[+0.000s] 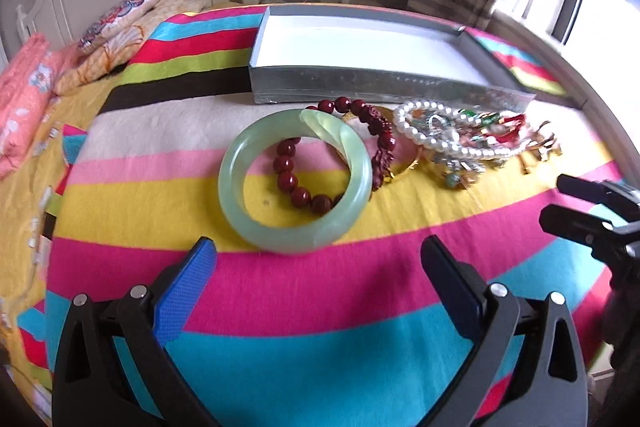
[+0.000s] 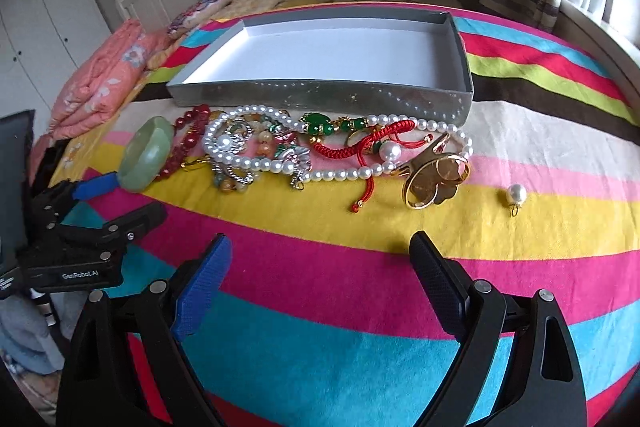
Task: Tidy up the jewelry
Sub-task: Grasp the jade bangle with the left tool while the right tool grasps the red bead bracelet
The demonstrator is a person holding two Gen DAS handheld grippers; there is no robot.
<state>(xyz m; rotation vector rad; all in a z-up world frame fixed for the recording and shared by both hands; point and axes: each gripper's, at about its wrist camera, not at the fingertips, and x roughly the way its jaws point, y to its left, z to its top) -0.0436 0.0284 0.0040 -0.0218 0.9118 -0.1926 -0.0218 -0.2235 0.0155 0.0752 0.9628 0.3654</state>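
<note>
Jade bangle, grey box, spread fingers

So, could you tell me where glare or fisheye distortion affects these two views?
Left wrist view: the window at the right edge is blown out white, and the grey box bows with the fisheye curve. Right wrist view: lighting is more even, the striped blanket bulges like a dome, and the jade bangle and pearl necklace stay fairly sharp.
</note>
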